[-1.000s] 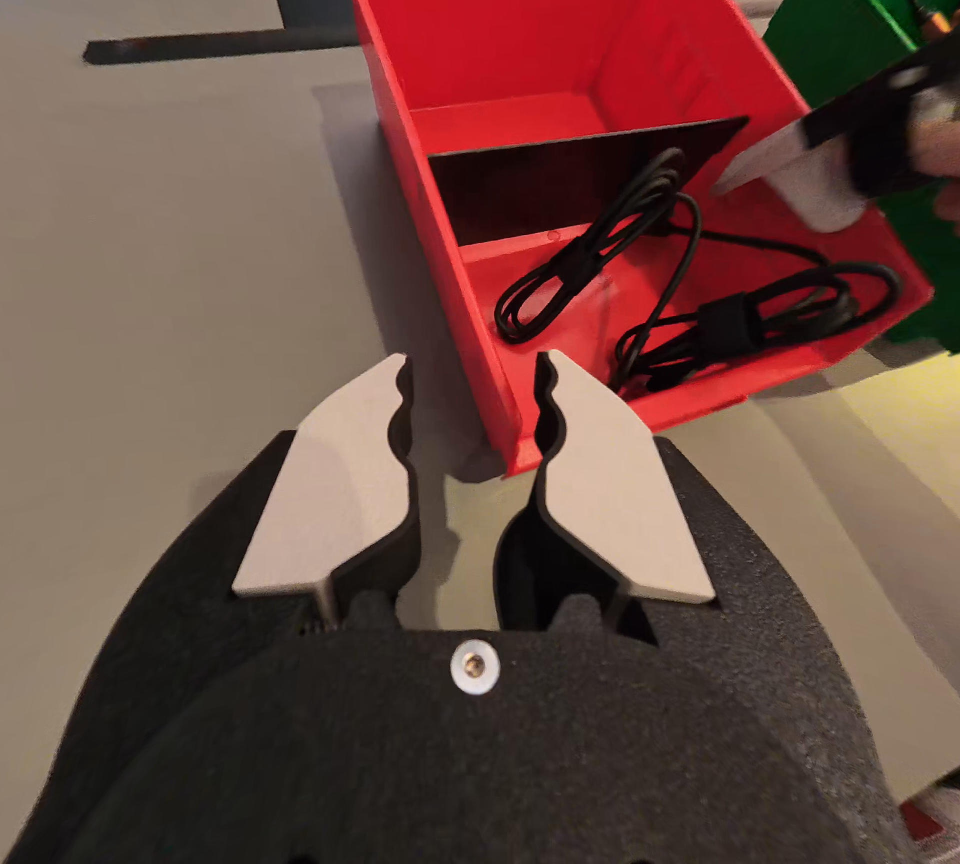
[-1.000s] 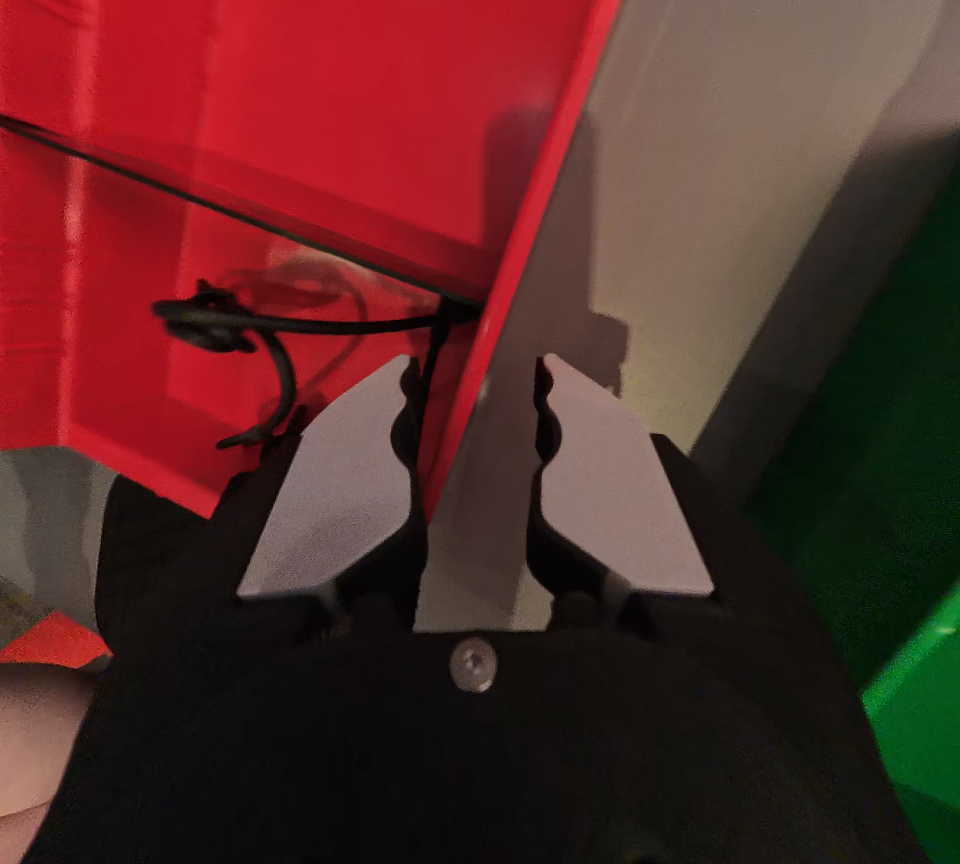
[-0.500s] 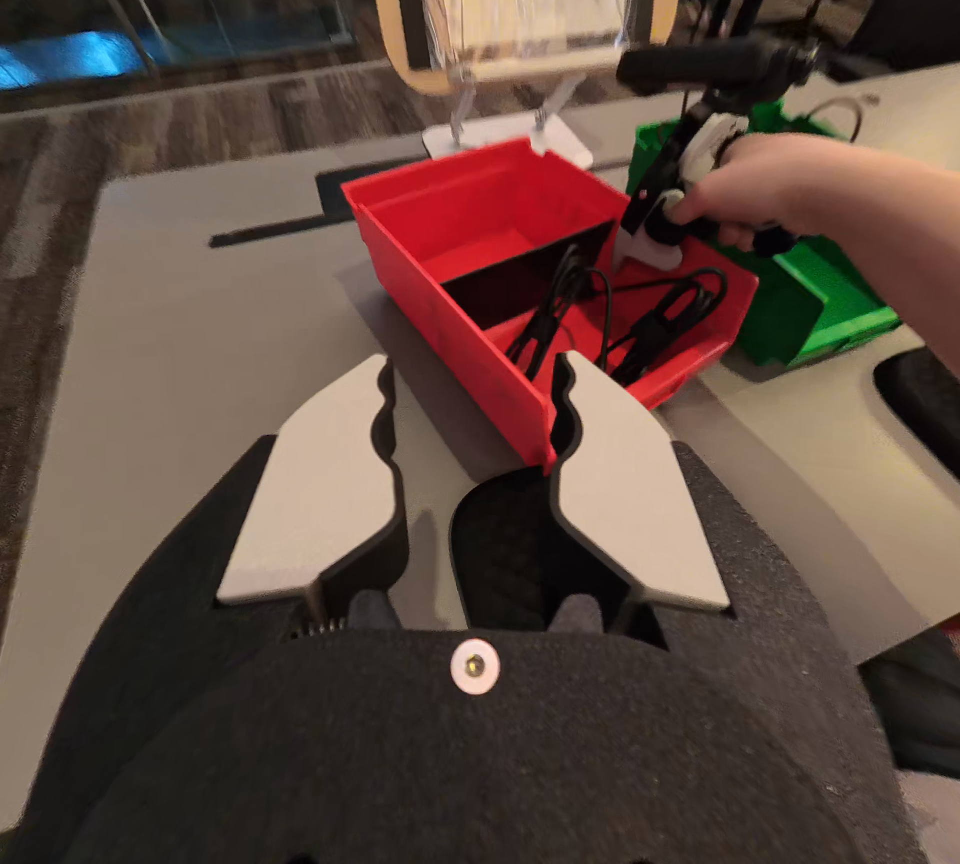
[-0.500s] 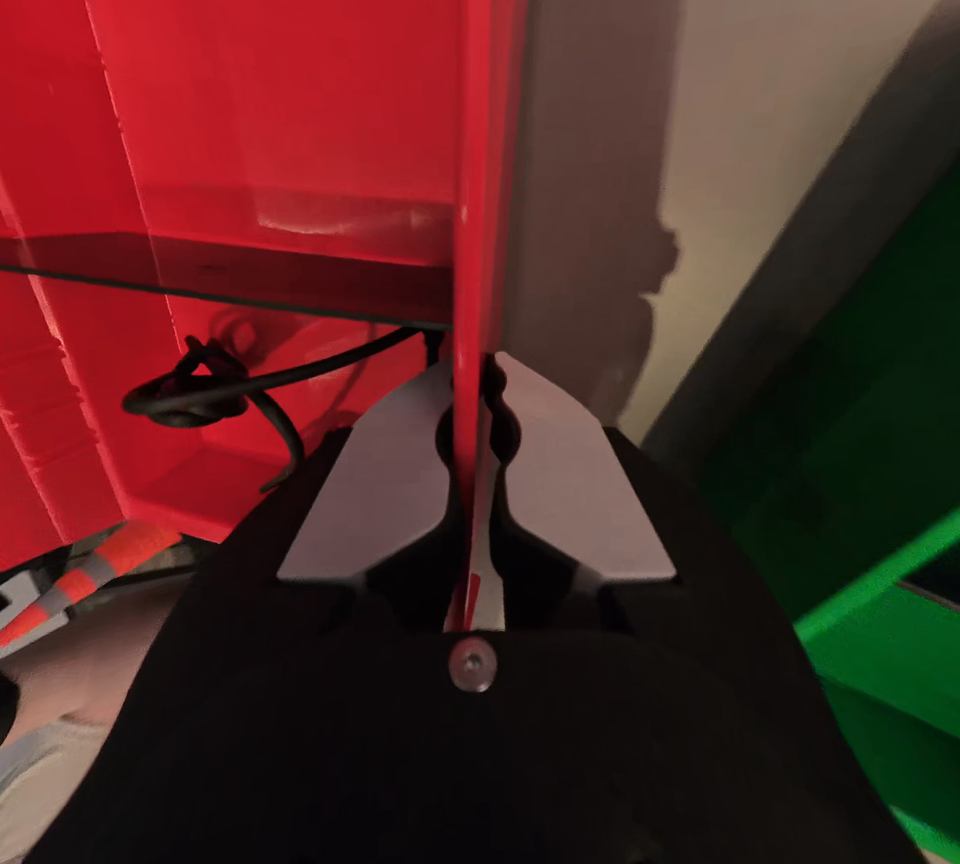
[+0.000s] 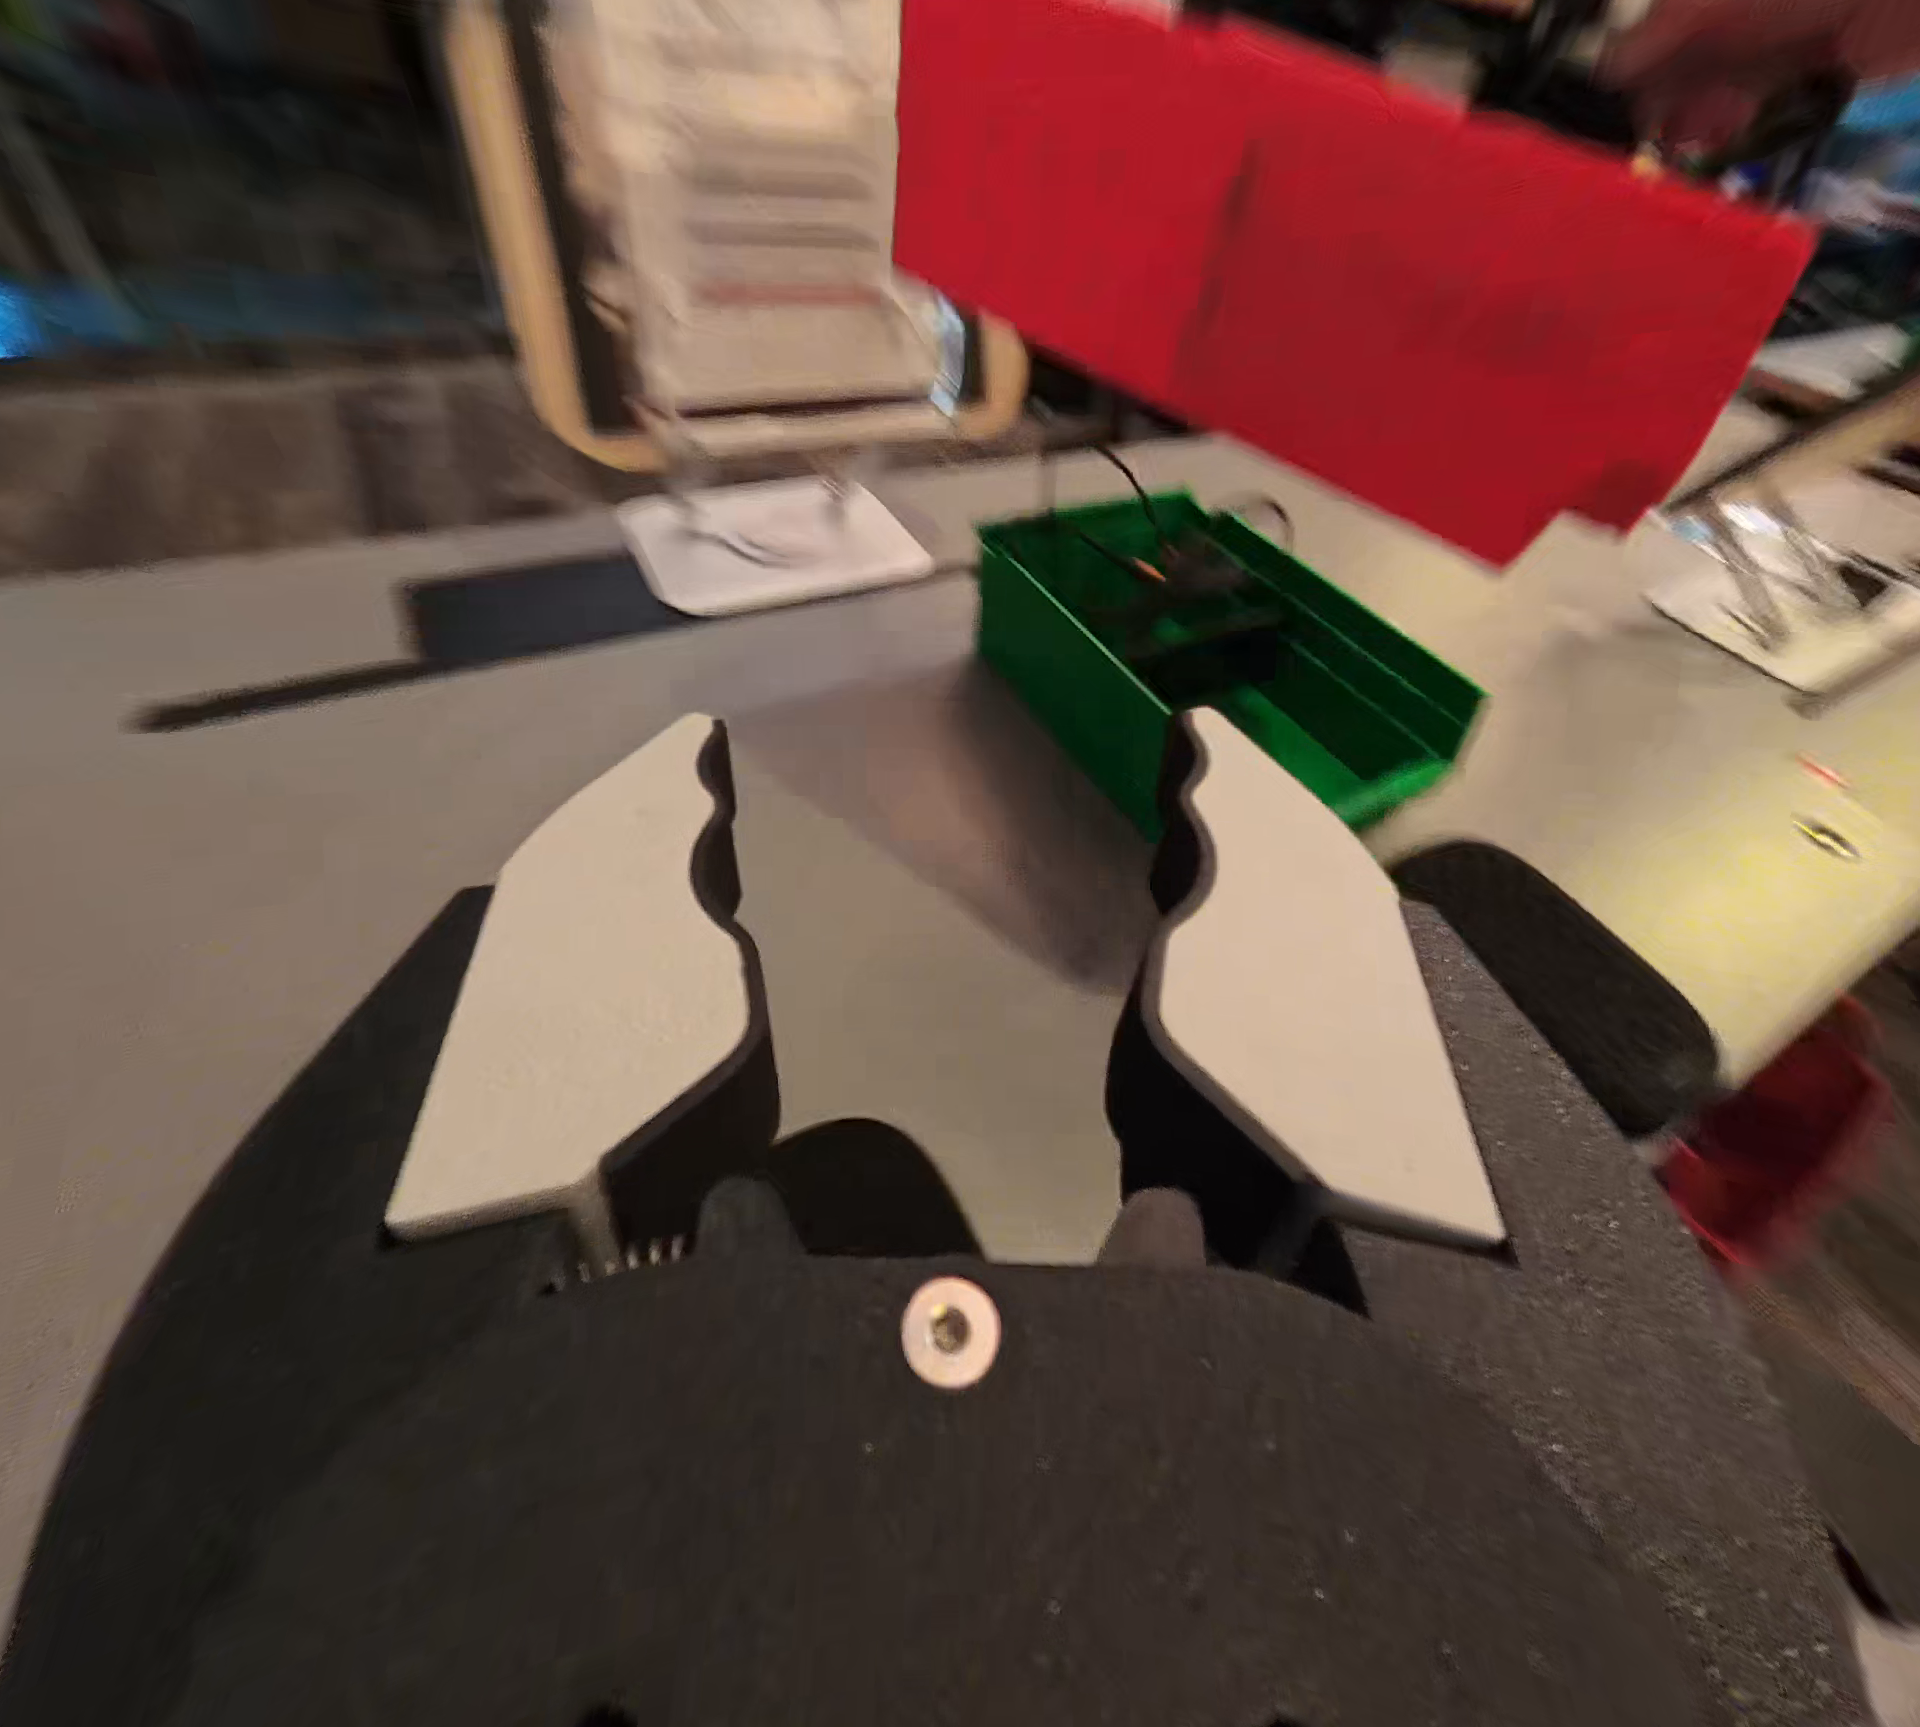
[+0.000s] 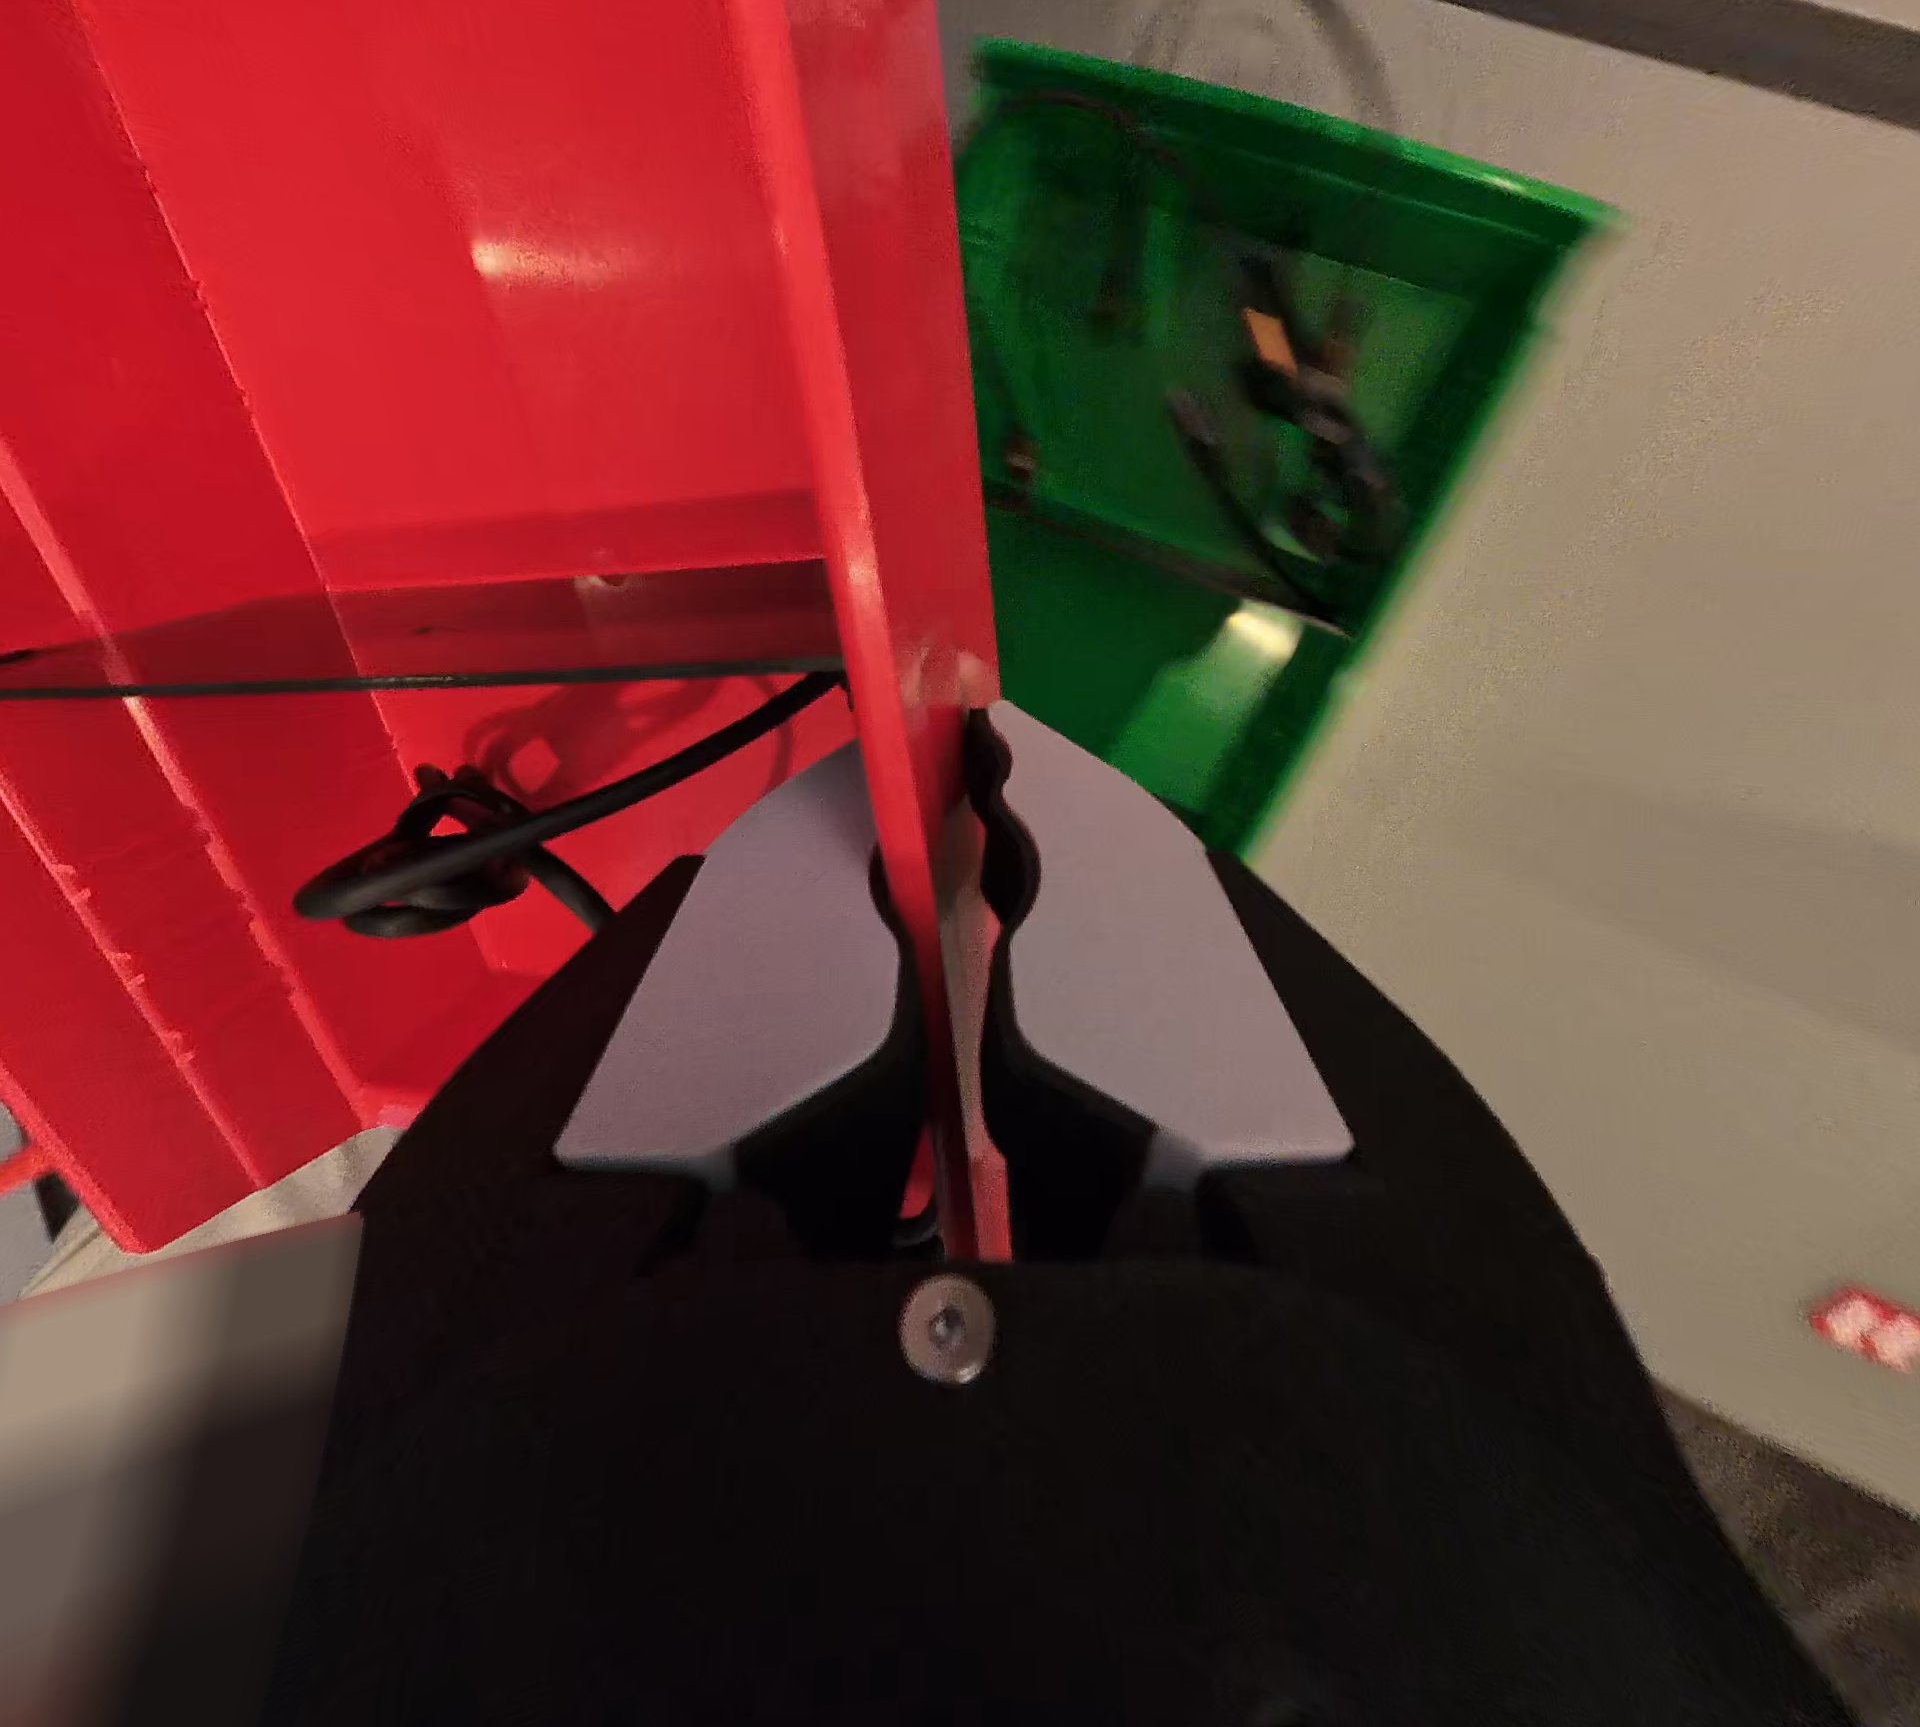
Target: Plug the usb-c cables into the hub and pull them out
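My right tongs (image 6: 940,804) pinch the wall of the red bin (image 6: 499,243), held above the green bin (image 5: 1226,669); coiled black usb-c cables (image 6: 436,867) lie inside. My left tongs (image 5: 951,778) hang spread, empty. Tilted further, the cables could spill onto the counter (image 5: 260,846).

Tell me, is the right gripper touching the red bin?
Touching. The right wrist view shows the right gripper shut on the red bin side wall.

Left gripper (image 5: 951,742) fingers spread, empty, above grey surface (image 5: 260,846). Red bin (image 5: 1299,264) lifted in air, blurred. Green bin (image 5: 1070,638) on surface beneath it.
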